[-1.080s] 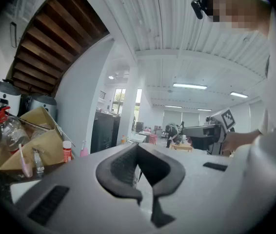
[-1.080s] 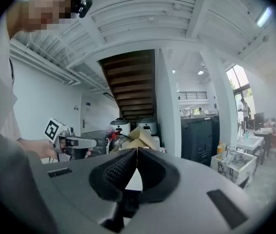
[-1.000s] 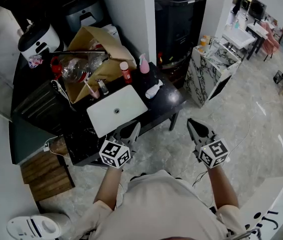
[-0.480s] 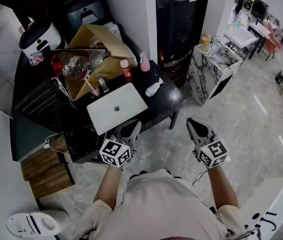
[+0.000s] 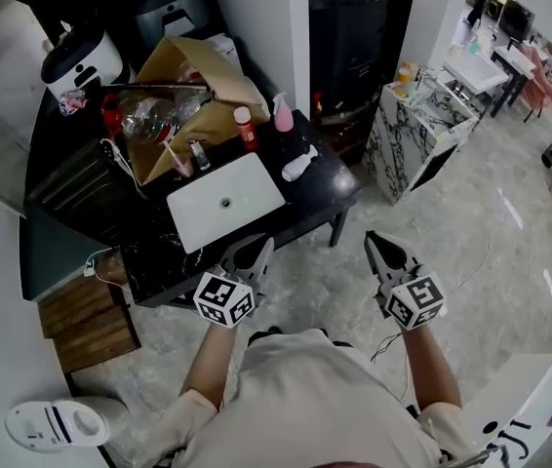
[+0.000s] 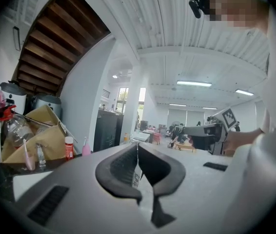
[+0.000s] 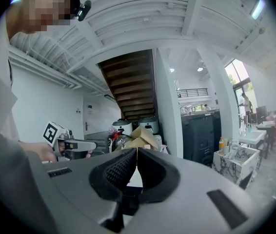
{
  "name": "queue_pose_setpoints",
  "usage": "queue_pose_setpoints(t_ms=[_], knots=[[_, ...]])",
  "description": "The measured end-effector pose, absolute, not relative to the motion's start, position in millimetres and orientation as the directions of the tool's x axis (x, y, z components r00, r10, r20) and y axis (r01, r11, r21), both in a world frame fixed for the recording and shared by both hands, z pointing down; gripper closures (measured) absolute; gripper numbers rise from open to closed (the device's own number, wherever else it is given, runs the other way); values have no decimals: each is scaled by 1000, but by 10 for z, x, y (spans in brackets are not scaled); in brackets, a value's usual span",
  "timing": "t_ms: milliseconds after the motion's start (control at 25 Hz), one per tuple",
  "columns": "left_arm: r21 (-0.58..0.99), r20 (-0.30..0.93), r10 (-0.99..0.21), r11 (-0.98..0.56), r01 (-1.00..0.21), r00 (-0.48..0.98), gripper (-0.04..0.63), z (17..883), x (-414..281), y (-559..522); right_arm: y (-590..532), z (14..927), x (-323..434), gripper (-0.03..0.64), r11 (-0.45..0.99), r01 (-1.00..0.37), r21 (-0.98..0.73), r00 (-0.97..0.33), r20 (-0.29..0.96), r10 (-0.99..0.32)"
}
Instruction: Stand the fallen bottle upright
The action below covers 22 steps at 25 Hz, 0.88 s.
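A small white bottle (image 5: 298, 167) lies on its side at the right end of the black table (image 5: 339, 195), beside a white rectangular tray (image 5: 225, 203). My left gripper (image 5: 257, 252) is held level in front of the table's near edge, its jaws shut with nothing in them; in its own view the closed left gripper (image 6: 137, 146) points across the room. My right gripper (image 5: 380, 246) hovers over the floor to the right of the table, well short of the bottle. The right gripper (image 7: 136, 151) is also shut and empty.
Behind the tray stand a red bottle with a white cap (image 5: 245, 128) and a pink spray bottle (image 5: 282, 115). An open cardboard box (image 5: 203, 91) holds a clear plastic bottle (image 5: 147, 117). A white pillar (image 5: 261, 18) rises behind the table; a marble-patterned cabinet (image 5: 413, 130) stands at right.
Both grippers have kept their places and stayed shut. Only the head view has shifted slightly, so the table sits a little higher in the picture.
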<state>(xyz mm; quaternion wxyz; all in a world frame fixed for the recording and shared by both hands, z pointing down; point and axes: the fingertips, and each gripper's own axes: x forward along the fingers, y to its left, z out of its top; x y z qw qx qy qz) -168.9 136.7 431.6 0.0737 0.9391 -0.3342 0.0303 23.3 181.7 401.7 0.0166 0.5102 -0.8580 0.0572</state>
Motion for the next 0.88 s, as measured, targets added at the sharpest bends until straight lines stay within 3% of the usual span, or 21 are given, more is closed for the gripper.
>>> queue_pose_setpoints(t_ms=[320,640,880], knots=[[112,105,-635,-757,-643,765,514,4365,-1518,1515,1904,4148,340,584,507,-858,-82,-513,108,-851],[125,114,-637,-752,-647,762,360,4395,-1388,1590,1914,4185,459,584,525,-846,-94,-533,115,-838],[133,114,-654,-736,-664,748,336,4411,-1317,1583,1890,4273,567,584,531,-841,-109,-541,128,-831]])
